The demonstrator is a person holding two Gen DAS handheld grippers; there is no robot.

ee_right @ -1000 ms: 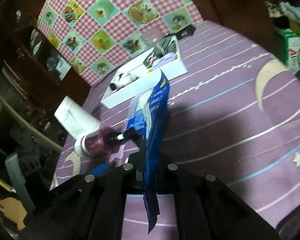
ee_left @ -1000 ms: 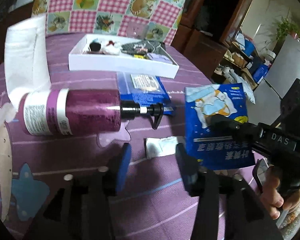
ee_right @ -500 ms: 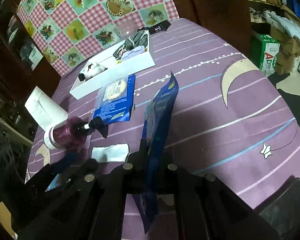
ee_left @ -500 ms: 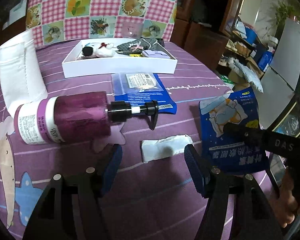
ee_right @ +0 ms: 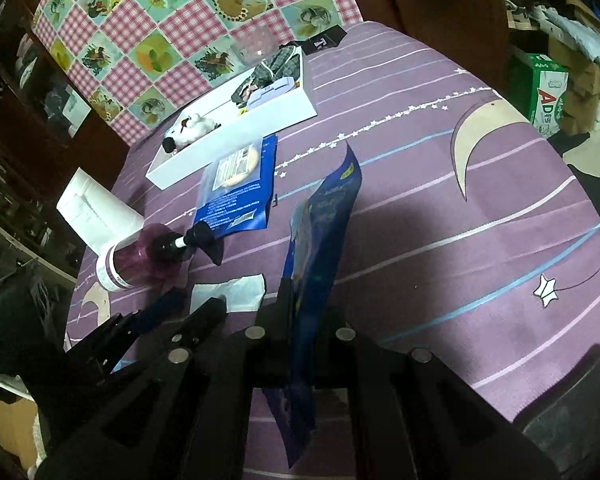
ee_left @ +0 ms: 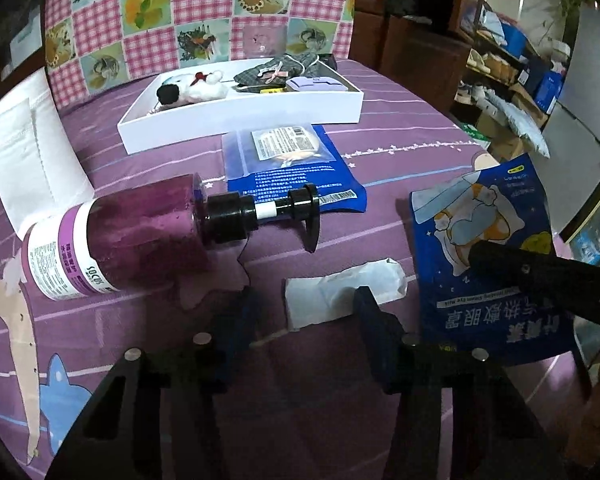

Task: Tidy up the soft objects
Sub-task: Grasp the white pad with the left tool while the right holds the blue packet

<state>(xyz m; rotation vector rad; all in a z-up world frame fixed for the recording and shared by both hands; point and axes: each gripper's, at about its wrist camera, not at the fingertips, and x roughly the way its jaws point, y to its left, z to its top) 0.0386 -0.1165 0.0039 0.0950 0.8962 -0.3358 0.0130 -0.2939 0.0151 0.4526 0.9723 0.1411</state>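
White sachet: a small flat white packet lies on the purple worktop, just ahead of the left tongs and roughly between their blue pads.
Left tongs: apart and closing, with the sachet's near edge between them; the pads do not press it yet.
Blue pouch: the right tongs are clamped together on a blue eye-mask pouch, which hangs edge-on above the worktop.
Second pouch: another blue pouch lies flat, just before the white tray.
Tray: holds a plush toy, a grey cloth piece and a lilac item.
Bottle: a purple pump bottle lies on its side, near the sachet's left.
Doing it well: probably lower the left pads to the worktop so both straddle the thin sachet, then close square on it; keep clear of the pump head.
Hard to tell: whether the pads touch the worktop; the sachet's near end hides behind the right pad; the right tongs' tips are lost in dark.
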